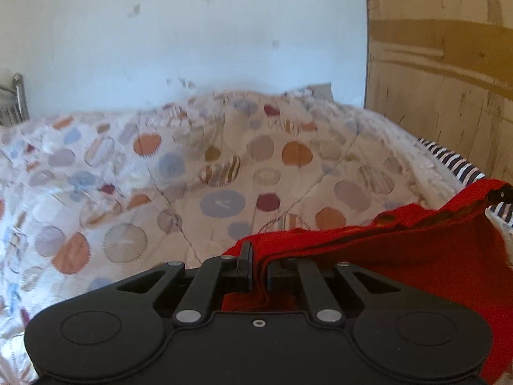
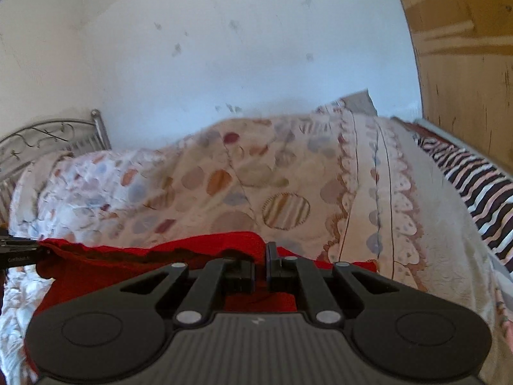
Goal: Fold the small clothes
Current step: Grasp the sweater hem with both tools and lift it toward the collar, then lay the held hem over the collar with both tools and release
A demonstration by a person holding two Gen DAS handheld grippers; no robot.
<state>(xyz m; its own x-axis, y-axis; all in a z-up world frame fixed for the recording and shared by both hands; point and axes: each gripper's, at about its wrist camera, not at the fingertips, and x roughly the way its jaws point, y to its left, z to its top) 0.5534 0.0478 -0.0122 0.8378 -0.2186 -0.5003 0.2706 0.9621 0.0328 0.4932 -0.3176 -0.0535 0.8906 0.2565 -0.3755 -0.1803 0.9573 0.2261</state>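
Observation:
A small red knit garment (image 1: 433, 250) hangs stretched between my two grippers above the bed. My left gripper (image 1: 258, 264) is shut on one edge of it; the cloth runs off to the right, where the tip of the other gripper (image 1: 503, 191) pinches the far corner. In the right wrist view my right gripper (image 2: 260, 261) is shut on the red garment (image 2: 128, 266), which spreads leftward to the left gripper's tip (image 2: 19, 253) at the frame edge. The lower part of the garment is hidden behind both gripper bodies.
A quilt with coloured circles (image 1: 192, 176) covers the bed (image 2: 224, 192). A black-and-white striped cloth (image 2: 474, 183) lies along the right side by a wooden wardrobe (image 2: 465, 80). A metal bed frame (image 2: 48, 138) stands at the left, a white wall behind.

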